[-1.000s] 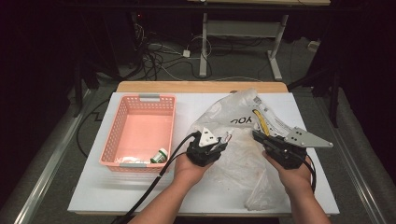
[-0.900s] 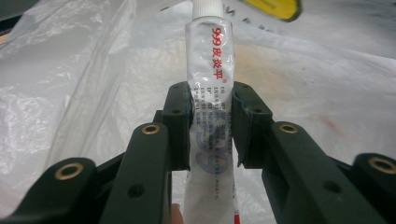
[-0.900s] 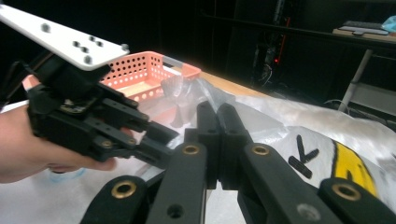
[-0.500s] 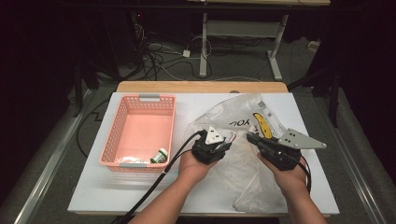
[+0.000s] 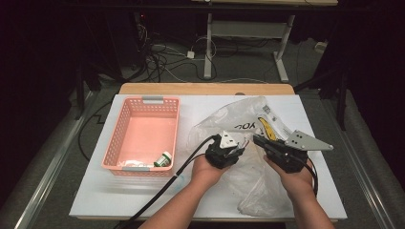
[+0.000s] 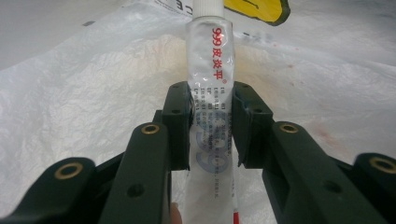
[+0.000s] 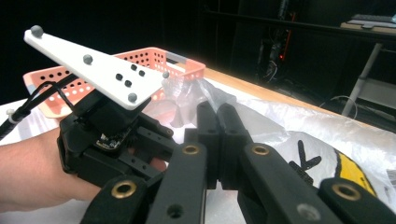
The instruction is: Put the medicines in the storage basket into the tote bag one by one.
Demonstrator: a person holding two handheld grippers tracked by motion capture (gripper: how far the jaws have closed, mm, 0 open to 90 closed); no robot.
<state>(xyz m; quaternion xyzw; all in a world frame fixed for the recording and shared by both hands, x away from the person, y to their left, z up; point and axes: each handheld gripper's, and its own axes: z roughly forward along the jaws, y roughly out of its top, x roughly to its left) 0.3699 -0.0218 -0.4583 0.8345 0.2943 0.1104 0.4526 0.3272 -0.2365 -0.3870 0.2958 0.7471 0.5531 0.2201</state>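
Observation:
A white ointment tube (image 6: 212, 56) with red print and a white cap stands between the pads of my left gripper (image 6: 211, 100), which is shut on its lower half. From above, the left gripper (image 5: 241, 145) hovers over a crumpled clear plastic bag (image 5: 239, 119) with a yellow and black print (image 5: 267, 128). My right gripper (image 5: 258, 140) sits just right of it, at the bag's middle. In the right gripper view its jaws (image 7: 217, 109) are pressed together, and a fold of the bag's film (image 7: 184, 95) rises from their tips.
A pink plastic basket (image 5: 143, 102) stands on the left of the white table top (image 5: 143, 195). A small white and green bottle (image 5: 163, 159) lies in its near right corner. A black cable (image 5: 157, 191) trails from the left gripper to the front edge.
My left hand has moved right, closer to the right gripper, with the tube in its jaws. The bag has crumpled and shifted a little. The right hand has stayed put.

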